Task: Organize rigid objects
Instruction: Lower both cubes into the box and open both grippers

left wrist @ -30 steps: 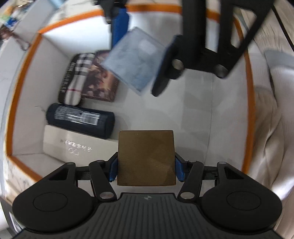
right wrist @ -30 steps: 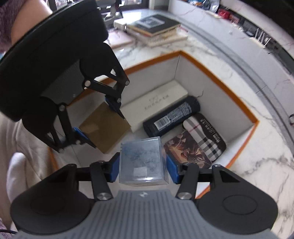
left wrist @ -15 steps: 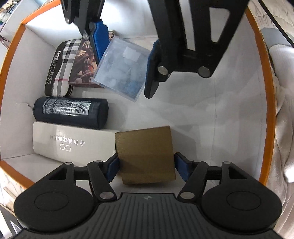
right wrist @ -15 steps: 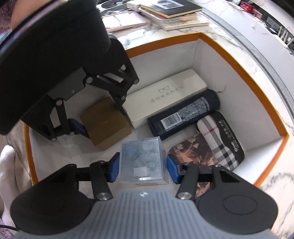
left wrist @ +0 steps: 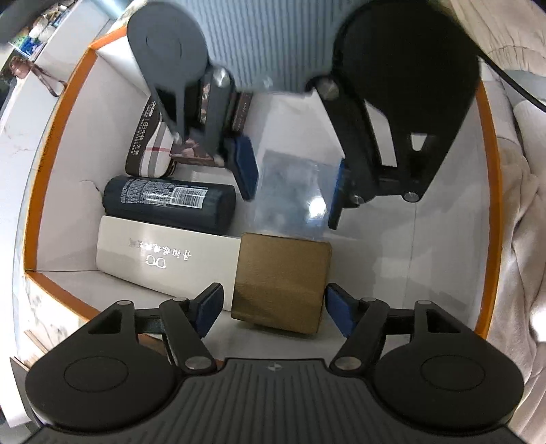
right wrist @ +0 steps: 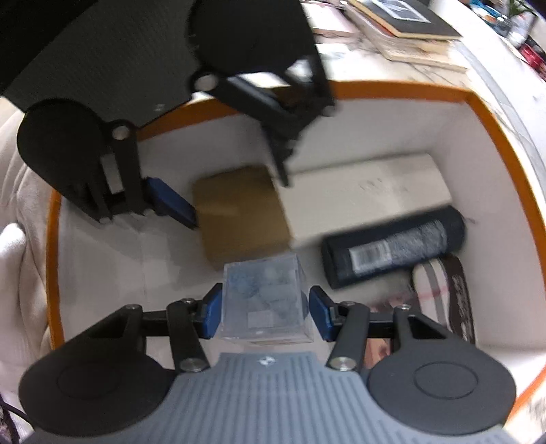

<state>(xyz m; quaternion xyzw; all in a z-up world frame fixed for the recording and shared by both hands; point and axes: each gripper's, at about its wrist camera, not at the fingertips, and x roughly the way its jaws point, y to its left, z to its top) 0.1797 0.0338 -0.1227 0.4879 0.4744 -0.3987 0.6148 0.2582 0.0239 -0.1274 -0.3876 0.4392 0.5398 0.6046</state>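
Note:
A white box with an orange rim (left wrist: 51,129) (right wrist: 484,112) holds the objects. A brown square box (left wrist: 281,280) (right wrist: 240,211) lies on its floor beside a white glasses case (left wrist: 163,256) (right wrist: 368,191). My left gripper (left wrist: 273,309) is open, its pads apart from the brown box on both sides. My right gripper (right wrist: 264,312) (left wrist: 293,177) is shut on a clear plastic box with blue contents (right wrist: 264,300) (left wrist: 290,191), held low just behind the brown box.
A dark cylinder with a barcode label (left wrist: 170,201) (right wrist: 392,249), a plaid case (left wrist: 150,150) (right wrist: 443,293) and a dark printed box (left wrist: 201,150) lie along one wall. Books (right wrist: 402,27) lie on the marble surface outside. A beige cloth (left wrist: 522,205) lies beside the box.
My left gripper has opened and let go of the brown box, which now rests on the floor. My right gripper has lowered the clear box deeper into the white box.

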